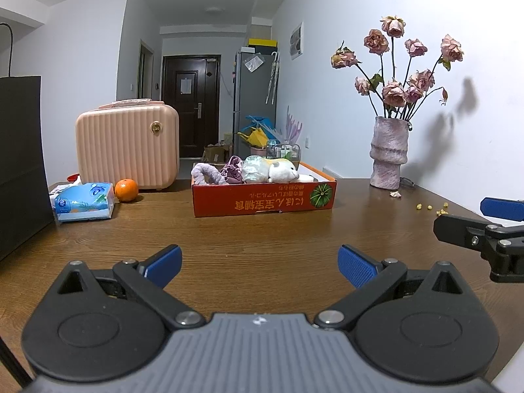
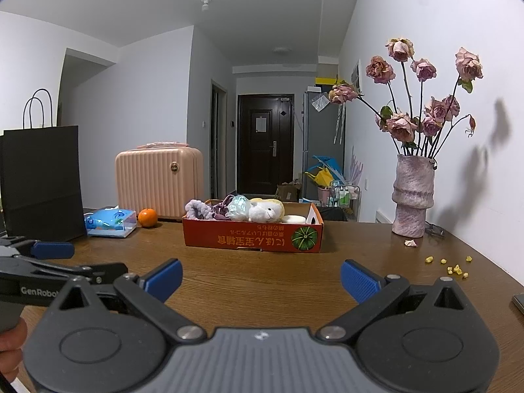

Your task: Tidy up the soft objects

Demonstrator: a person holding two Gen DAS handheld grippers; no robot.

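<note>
A shallow red cardboard box (image 1: 262,196) (image 2: 252,237) sits mid-table and holds the soft things: a lilac fuzzy headband (image 1: 206,175) (image 2: 196,209), a dark purple scrunchie (image 1: 233,168) (image 2: 221,209), a pale crinkly bundle (image 1: 254,167) (image 2: 238,208), a white and yellow plush animal (image 1: 284,170) (image 2: 265,211) and a white round piece (image 2: 293,219). My left gripper (image 1: 260,267) hovers open over the table in front of the box, nothing between its blue pads. My right gripper (image 2: 261,278) is open and empty too, beside the left one.
A pink ribbed case (image 1: 127,147) (image 2: 159,181), an orange (image 1: 126,190) (image 2: 147,217) and a blue tissue pack (image 1: 85,201) (image 2: 109,222) stand at the left. A black paper bag (image 2: 41,180) is far left. A vase of dried roses (image 1: 389,154) (image 2: 412,196) and yellow crumbs (image 2: 455,267) lie right.
</note>
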